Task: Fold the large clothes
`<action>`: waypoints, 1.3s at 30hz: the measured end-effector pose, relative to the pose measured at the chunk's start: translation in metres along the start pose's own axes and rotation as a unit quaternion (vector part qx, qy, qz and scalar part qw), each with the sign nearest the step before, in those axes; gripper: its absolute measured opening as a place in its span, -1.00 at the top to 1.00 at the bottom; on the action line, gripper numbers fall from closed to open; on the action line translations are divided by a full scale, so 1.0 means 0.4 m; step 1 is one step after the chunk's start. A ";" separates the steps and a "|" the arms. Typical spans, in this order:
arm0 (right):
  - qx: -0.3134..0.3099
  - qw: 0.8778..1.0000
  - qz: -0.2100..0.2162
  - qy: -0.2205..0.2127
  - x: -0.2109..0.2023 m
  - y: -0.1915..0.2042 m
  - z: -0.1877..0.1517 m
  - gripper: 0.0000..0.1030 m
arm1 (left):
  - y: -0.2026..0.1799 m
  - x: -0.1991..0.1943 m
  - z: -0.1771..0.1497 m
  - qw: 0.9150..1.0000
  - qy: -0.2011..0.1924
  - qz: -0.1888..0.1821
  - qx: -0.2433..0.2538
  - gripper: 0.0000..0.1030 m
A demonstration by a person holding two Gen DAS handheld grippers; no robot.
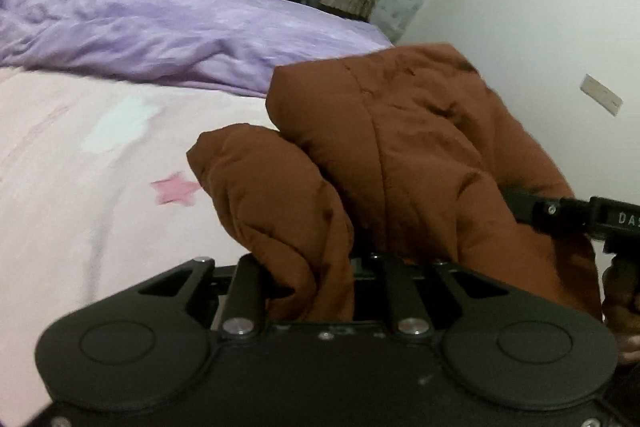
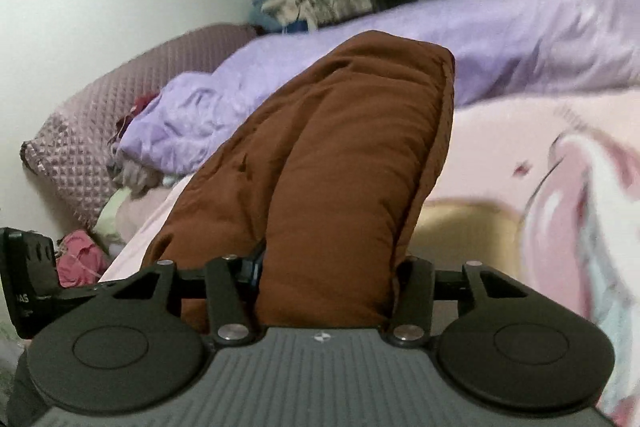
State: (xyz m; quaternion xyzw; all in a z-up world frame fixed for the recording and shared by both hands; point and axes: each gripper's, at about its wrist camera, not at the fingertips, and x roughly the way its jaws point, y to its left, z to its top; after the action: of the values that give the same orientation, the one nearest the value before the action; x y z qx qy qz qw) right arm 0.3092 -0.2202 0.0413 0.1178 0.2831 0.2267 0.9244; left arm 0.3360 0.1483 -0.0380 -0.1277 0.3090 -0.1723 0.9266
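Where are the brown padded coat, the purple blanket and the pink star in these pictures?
brown padded coat (image 2: 340,147): right wrist view, its quilted middle.
purple blanket (image 1: 140,23): left wrist view, its rumpled top.
pink star (image 1: 176,189): left wrist view, its centre, on the sheet.

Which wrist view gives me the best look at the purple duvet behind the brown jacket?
The left wrist view: the purple duvet spreads wide across the upper left, unblocked, with its folds readable. In the right wrist view the brown jacket rises through the middle and splits the duvet into two parts, the right one blurred.
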 end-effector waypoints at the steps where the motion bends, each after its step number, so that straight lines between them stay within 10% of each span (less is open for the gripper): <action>1: -0.003 1.000 -0.011 -0.008 -0.027 -0.020 0.010 -0.11 | -0.038 0.009 0.011 1.000 -0.008 -0.009 0.010 0.71; 13: 0.082 0.991 -0.108 -0.004 -0.160 -0.449 -0.032 -0.19 | -0.350 0.398 -0.032 0.990 0.092 -0.095 0.047 0.67; 19: 0.151 0.984 -0.094 0.018 -0.101 -0.611 -0.134 -0.76 | -0.313 0.512 -0.078 0.990 0.115 -0.079 -0.013 0.15; 23: 0.160 0.981 -0.108 0.029 -0.147 -0.607 -0.111 -0.81 | -0.317 0.442 -0.046 0.995 0.097 -0.034 -0.014 -0.08; 27: 0.100 0.959 -0.263 -0.009 -0.216 -0.487 -0.079 -0.75 | -0.404 0.301 0.011 1.000 -0.003 -0.012 0.017 -0.90; 30: 0.016 0.940 -0.333 -0.071 -0.258 -0.365 -0.083 -0.75 | -0.494 0.218 0.017 0.996 -0.055 -0.022 0.072 -1.00; 39: 0.048 0.950 -0.307 0.015 -0.122 -0.364 -0.188 -0.31 | -0.579 0.334 -0.185 0.981 0.074 0.066 0.167 -1.00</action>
State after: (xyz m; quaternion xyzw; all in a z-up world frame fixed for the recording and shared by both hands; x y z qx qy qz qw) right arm 0.2811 -0.3635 -0.0474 0.0663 0.3298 -0.0802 0.9383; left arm 0.3350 -0.1250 -0.0866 0.0626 0.3509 -0.1685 0.9190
